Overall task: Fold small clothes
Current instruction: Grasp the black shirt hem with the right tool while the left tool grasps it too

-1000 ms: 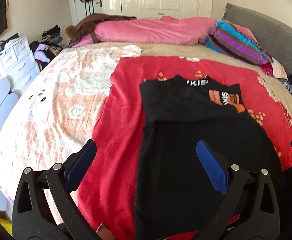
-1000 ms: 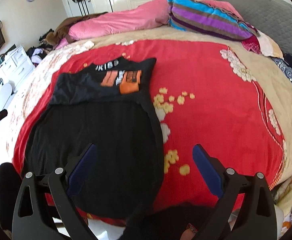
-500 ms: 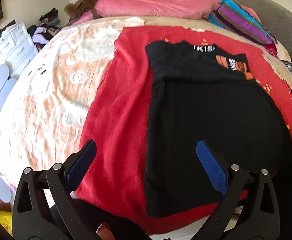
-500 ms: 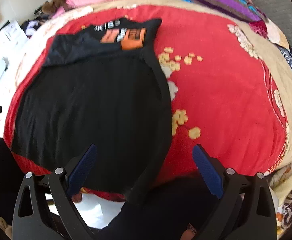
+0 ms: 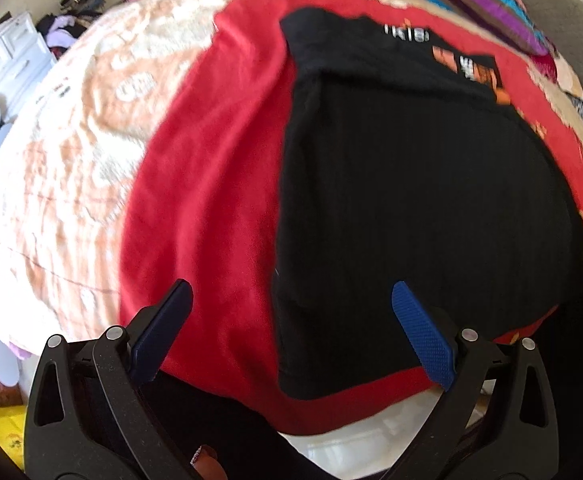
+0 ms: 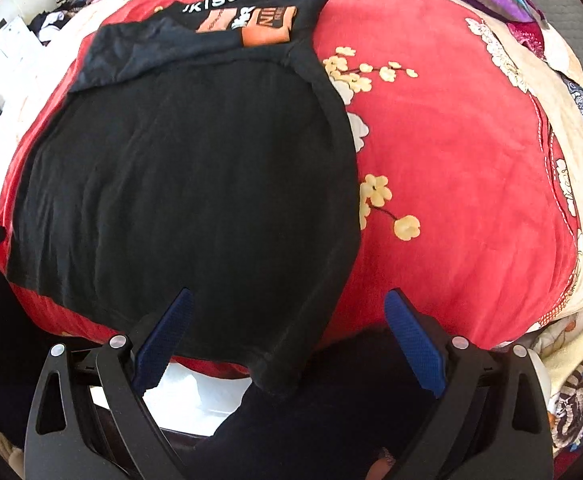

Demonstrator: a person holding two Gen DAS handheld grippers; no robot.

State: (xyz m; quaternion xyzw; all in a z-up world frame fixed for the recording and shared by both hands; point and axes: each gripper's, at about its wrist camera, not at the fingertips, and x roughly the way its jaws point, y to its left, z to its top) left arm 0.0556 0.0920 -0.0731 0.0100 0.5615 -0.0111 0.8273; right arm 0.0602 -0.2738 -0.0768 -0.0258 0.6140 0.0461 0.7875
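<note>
Honestly, I worry about snagging the plush red flowered blanket [image 6: 471, 152] beneath the black cotton T-shirt [image 6: 195, 184] spread flat on it; my left gripper [image 5: 289, 334] and right gripper [image 6: 287, 336] both hover wide apart, empty, near its hem.

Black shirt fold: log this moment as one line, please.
phase: pre-grasp | left gripper: open, empty | right gripper: open, empty | black shirt: flat on red blanket, near hem ungrasped
</note>
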